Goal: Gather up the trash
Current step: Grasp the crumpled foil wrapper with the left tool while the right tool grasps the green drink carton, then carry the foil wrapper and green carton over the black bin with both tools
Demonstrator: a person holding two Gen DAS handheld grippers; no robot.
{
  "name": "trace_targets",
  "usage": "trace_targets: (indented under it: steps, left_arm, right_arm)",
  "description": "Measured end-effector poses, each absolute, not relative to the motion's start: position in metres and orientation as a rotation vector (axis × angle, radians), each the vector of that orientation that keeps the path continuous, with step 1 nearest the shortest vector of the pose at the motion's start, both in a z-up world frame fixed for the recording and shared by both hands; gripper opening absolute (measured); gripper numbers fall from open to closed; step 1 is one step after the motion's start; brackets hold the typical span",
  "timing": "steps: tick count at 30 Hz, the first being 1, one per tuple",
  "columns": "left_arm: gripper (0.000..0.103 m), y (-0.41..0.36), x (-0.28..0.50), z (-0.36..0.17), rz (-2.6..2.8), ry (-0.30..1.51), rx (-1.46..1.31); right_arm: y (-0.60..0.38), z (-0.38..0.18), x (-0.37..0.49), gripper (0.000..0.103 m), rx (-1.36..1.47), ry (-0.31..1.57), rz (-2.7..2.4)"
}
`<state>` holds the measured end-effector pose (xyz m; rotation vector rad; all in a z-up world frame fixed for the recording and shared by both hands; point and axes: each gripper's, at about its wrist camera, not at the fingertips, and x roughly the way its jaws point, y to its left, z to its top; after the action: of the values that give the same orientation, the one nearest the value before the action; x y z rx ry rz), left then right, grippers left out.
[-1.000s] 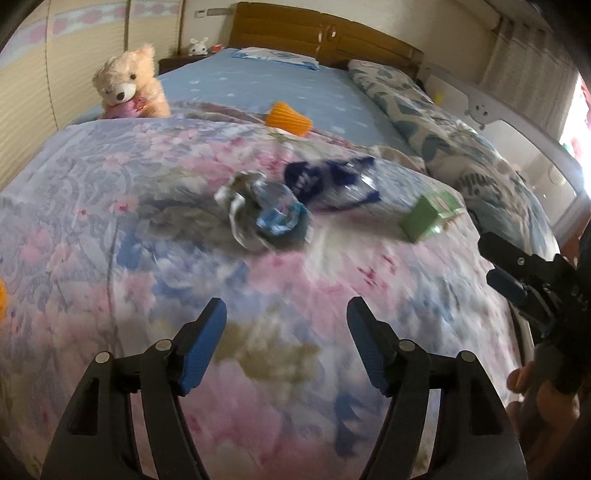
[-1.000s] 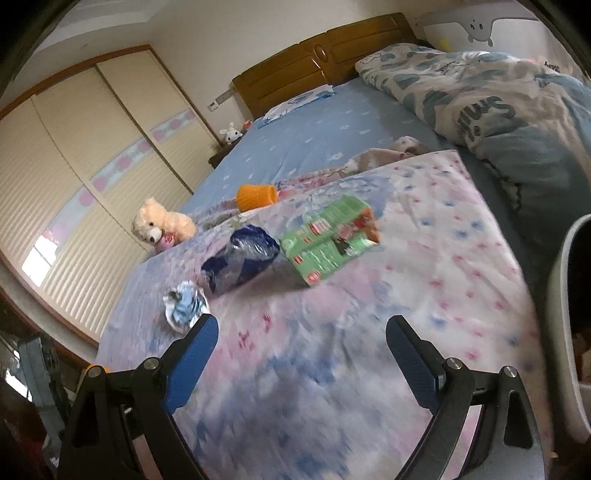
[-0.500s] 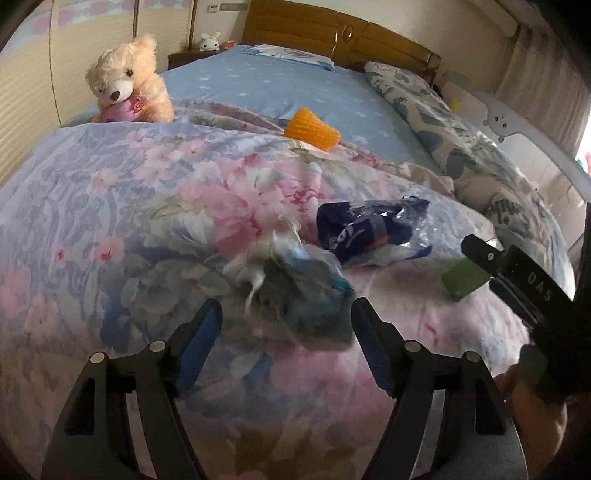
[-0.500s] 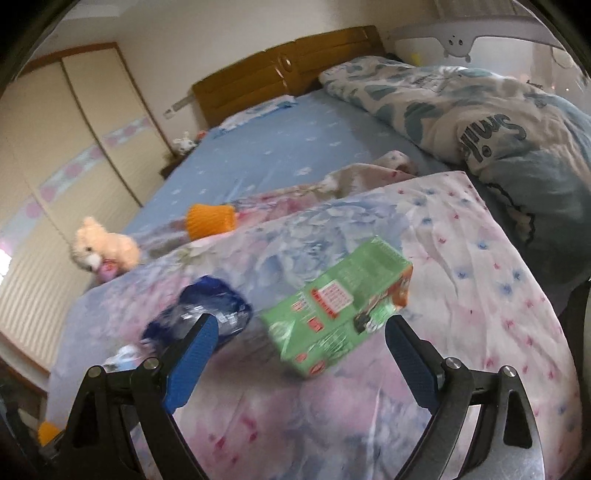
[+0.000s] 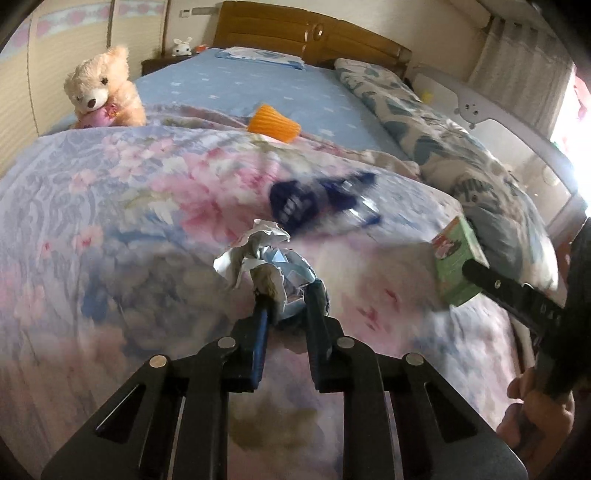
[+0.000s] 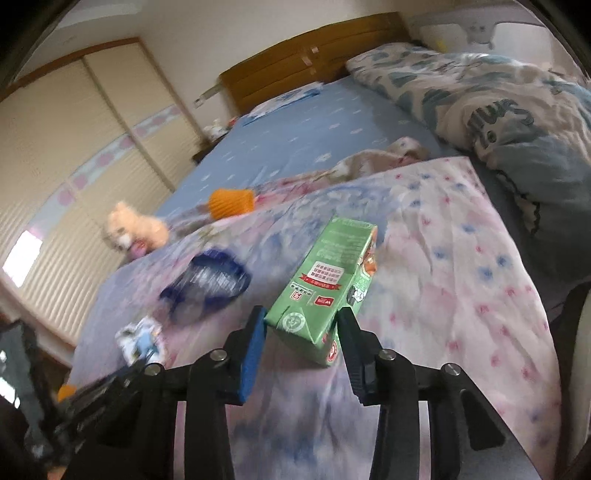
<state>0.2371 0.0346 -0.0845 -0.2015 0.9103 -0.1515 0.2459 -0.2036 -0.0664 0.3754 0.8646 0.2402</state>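
My left gripper (image 5: 288,295) is shut on a crumpled white and blue wrapper (image 5: 264,258) on the floral blanket (image 5: 129,206). My right gripper (image 6: 301,325) is closed against the near end of a green drink carton (image 6: 328,284) lying on the blanket; the carton also shows in the left wrist view (image 5: 456,258) with the right gripper's finger over it. A crushed dark blue plastic bag (image 5: 317,199) lies between them, also seen blurred in the right wrist view (image 6: 207,284). The wrapper shows at lower left of the right wrist view (image 6: 140,338).
An orange ribbed cup (image 5: 273,123) lies on its side farther up the bed. A teddy bear (image 5: 101,92) sits at the left edge. A rolled patterned quilt (image 5: 461,155) runs along the right side. A wooden headboard (image 5: 310,33) is at the back.
Both grippers moved forward and closed: the left onto the crumpled wrapper, the right onto the green carton's end. Both were open before.
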Motion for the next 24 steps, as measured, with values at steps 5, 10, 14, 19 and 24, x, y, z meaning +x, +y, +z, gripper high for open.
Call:
trace_targets:
  steps: [5,10,14,19,24]
  left_arm:
    - [0.017,0.017,0.209,-0.085,-0.211,0.936,-0.215]
    - [0.017,0.0,0.188,-0.086,-0.254,0.951,-0.21]
    - [0.017,-0.008,0.177,-0.088,-0.266,0.962,-0.205]
    - [0.017,-0.008,0.174,-0.088,-0.265,0.967,-0.203]
    - [0.017,-0.008,0.171,-0.087,-0.264,0.971,-0.209]
  right_arm:
    - [-0.211,-0.063,0.206,0.04,0.319,0.901,0.322]
    - [-0.22,-0.064,0.174,0.038,0.276,0.935,0.35]
    - [-0.229,-0.066,0.166,0.042,0.29,0.94,0.293]
    - [-0.23,-0.063,0.171,0.081,0.394,0.906,0.248]
    - [-0.225,-0.07,0.19,0.077,0.42,0.895,0.197]
